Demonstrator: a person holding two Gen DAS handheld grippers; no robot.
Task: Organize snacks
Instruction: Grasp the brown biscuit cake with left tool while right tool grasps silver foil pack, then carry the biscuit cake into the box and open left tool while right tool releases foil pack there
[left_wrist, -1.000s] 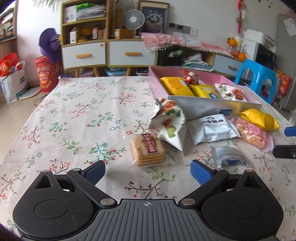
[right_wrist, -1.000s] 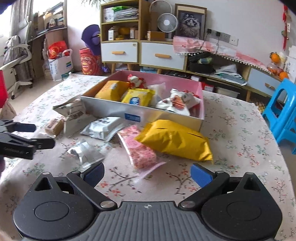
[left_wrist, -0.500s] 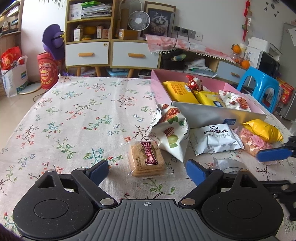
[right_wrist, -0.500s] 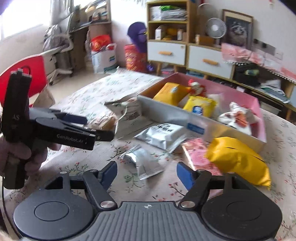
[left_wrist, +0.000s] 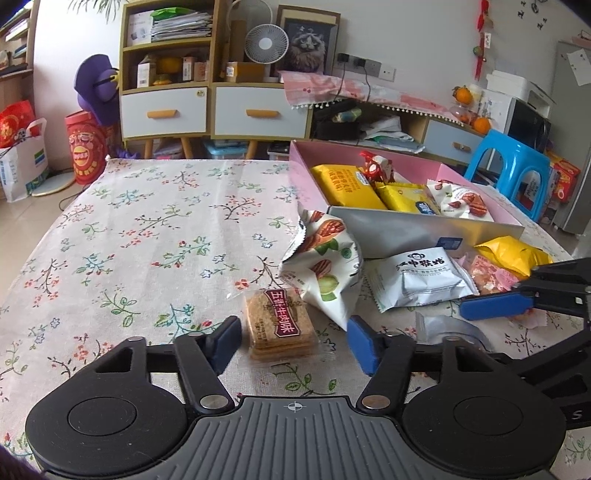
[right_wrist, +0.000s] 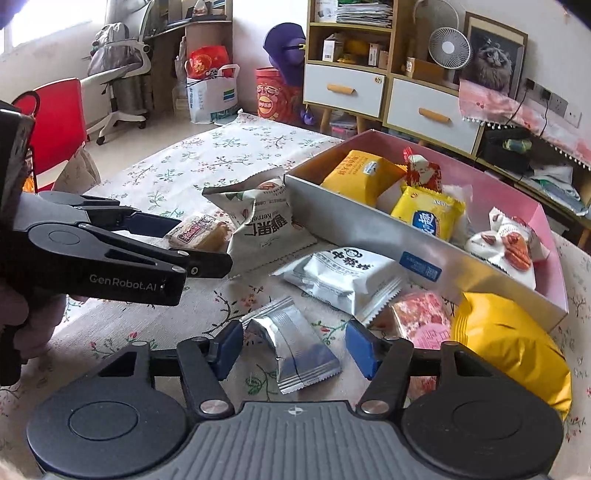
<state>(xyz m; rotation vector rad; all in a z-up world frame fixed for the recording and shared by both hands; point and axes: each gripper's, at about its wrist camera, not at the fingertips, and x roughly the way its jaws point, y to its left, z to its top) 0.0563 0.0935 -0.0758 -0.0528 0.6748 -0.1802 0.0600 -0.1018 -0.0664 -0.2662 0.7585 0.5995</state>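
On the floral bench, beside the pink box of snacks, the biscuit pack is framed by the half-closed left claw with pads untouching, while the silver sachet is bracketed likewise by the right claw, both jaws having just been closing.

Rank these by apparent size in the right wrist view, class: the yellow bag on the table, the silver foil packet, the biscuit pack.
1. yellow bag, largest
2. silver foil packet
3. biscuit pack, smallest, though it lies farther from the camera, so that may exaggerate the gap.
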